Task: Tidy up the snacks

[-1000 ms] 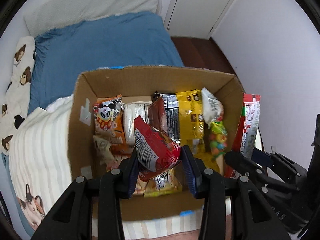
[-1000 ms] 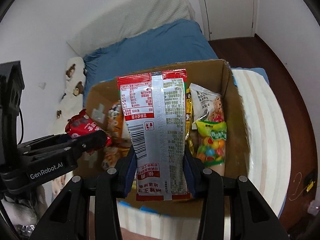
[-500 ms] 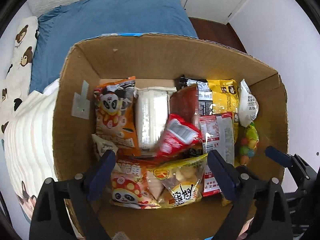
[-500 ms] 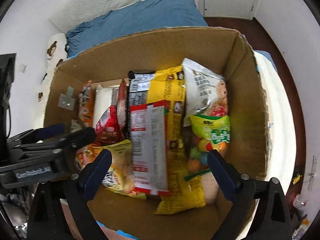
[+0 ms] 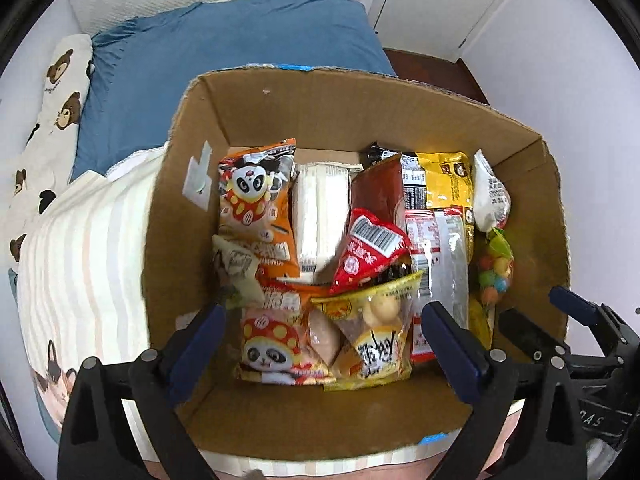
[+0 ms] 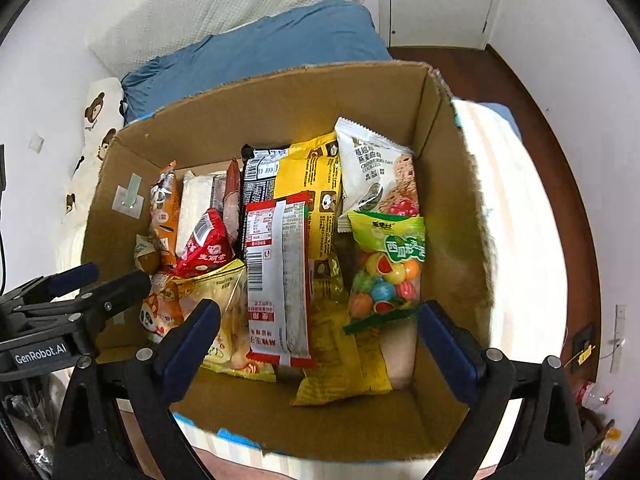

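Note:
A cardboard box (image 5: 280, 96) (image 6: 280, 96) on a striped blanket holds several snack packs. The small red pack (image 5: 370, 250) (image 6: 206, 250) lies in the middle on other packs. The long red and silver pack (image 5: 438, 256) (image 6: 278, 280) lies right of it. My left gripper (image 5: 324, 336) is open and empty above the box's near side. My right gripper (image 6: 316, 336) is open and empty above the same side. The left gripper also shows at the left of the right wrist view (image 6: 96, 284), and the right gripper at the right of the left wrist view (image 5: 536, 312).
An orange panda pack (image 5: 256, 208), a yellow pack (image 6: 316, 196), a white cookie pack (image 6: 376, 172) and a bag of coloured candy balls (image 6: 384, 272) fill the box. A blue bedsheet (image 5: 224, 52) lies behind the box. A wall and door are at the back right.
Both grippers opened and let go: the small red pack and the long red and silver pack dropped into the box. Both grippers then drew back slightly.

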Available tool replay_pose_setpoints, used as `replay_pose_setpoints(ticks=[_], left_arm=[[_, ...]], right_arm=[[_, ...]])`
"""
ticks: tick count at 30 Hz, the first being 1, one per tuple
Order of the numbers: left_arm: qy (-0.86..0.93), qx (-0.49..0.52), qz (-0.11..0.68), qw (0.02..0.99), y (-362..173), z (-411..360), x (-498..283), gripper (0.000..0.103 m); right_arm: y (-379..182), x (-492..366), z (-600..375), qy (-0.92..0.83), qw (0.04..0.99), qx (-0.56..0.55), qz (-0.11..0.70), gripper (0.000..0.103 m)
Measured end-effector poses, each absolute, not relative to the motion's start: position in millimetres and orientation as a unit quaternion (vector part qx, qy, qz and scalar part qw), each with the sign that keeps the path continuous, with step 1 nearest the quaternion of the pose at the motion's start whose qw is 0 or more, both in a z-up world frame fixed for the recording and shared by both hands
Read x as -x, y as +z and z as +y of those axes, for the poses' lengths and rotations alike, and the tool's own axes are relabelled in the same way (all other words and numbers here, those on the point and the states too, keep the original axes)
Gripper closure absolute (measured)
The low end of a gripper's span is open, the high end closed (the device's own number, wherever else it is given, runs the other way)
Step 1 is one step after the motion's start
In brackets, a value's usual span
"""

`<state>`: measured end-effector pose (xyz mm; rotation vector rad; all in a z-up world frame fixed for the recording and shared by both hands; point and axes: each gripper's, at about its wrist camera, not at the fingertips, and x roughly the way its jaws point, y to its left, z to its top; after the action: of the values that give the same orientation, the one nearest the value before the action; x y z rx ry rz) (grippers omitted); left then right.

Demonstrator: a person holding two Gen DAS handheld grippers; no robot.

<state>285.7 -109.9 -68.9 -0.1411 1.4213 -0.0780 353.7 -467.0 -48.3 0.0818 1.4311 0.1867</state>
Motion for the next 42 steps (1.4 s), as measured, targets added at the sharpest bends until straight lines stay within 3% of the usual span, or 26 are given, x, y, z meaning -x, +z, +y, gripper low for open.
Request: replay_pose_setpoints(ticks=[28,42], left_arm=[[0.016,0.002,0.455,0.891,72,-129,-84,0.003],[0.019,0.010,0.402,0.915,120,-134,0,0.003]], right_arm=[[113,-165,-503,0.108,0.861,-0.042,0.496,0.002],[189,-49,-518,0.112,0.901,-0.023,0.419,0.002]])
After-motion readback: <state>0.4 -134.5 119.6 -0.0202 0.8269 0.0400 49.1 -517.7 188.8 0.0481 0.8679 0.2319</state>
